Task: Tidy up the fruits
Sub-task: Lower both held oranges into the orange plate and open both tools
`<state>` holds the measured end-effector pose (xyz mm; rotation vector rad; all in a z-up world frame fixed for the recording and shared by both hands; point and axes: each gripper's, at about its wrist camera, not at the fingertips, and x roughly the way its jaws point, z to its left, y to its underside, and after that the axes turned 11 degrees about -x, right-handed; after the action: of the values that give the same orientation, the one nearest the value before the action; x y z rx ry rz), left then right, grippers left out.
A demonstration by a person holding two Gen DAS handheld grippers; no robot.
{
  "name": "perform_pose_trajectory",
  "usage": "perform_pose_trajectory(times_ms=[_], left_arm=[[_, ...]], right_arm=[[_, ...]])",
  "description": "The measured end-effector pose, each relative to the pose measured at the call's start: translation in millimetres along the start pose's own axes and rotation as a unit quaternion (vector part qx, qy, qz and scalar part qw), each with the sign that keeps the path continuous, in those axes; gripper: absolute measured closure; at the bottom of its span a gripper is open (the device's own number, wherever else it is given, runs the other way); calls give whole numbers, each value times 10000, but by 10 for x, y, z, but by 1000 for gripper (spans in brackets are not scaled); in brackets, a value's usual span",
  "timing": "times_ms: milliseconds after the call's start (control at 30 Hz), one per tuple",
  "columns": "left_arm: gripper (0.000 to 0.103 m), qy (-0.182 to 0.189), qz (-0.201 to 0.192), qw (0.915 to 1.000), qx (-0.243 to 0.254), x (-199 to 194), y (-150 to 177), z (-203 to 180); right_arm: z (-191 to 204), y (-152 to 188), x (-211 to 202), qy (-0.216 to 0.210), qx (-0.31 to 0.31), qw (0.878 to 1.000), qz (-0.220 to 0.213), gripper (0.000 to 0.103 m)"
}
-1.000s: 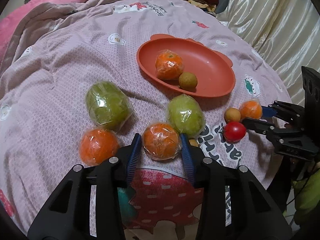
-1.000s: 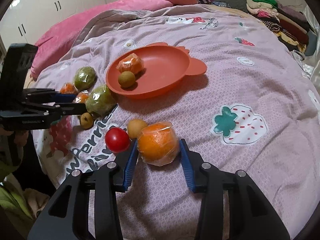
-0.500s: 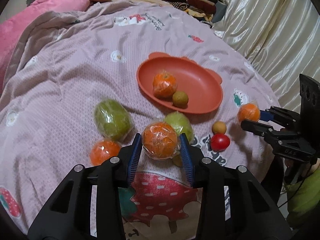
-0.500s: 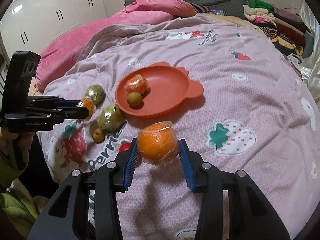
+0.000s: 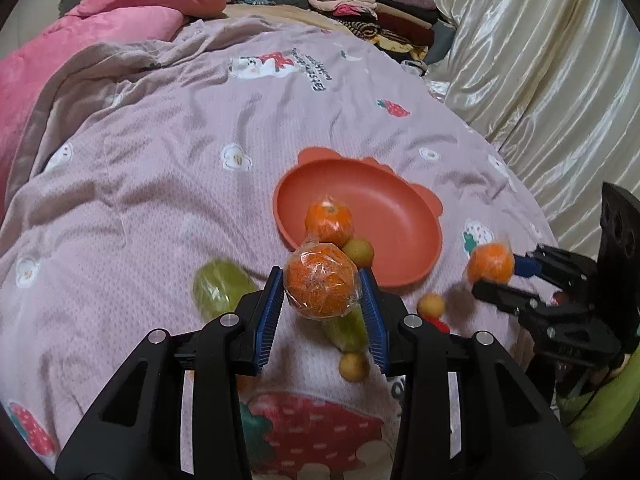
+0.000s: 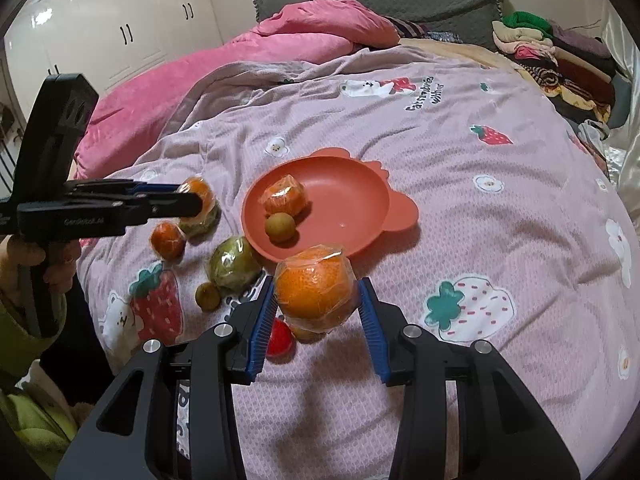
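left gripper [image 5: 322,292]: clamped on a wrapped orange [image 5: 320,284]; a second ago it sat on the bedspread [image 5: 140,200], now lifted clear, just near of the plate.
right gripper [image 6: 316,300]: closed on second wrapped orange [image 6: 314,286], also raised since 1.0 s ago.
meaning: both loads look ready to drop on the plate [image 6: 352,200].
plate room: wrapped orange and small brown fruit [image 6: 281,226] crowd the near-left; far-right half bare.
edges: tomato [image 6: 279,342] and loose fruit lie near the bed's near edge; the two grippers stand well apart.
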<state>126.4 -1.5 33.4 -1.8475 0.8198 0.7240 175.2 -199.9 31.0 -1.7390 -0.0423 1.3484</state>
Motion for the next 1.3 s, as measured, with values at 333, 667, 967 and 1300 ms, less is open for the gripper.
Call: perform_pose_trajectory(times_ms=[333,667,967,1300], left_arm=[[73,27,-98,9999,6,78,-297,-33],[73,93,46,9999,65,324,-570,-98],[73,218,289,9991,215,595,-792,-210],[73,374,698,9965,278,905,-890,-312]], right_arm=[[25,-126,67,-60,-63,9999,-63,64],[40,-231,210,-84,-131,9999,-34,64],[-11,-322,357,-44,-199,9998,-6,64],[-39,-340,493,-60,-257,9996,102,64]])
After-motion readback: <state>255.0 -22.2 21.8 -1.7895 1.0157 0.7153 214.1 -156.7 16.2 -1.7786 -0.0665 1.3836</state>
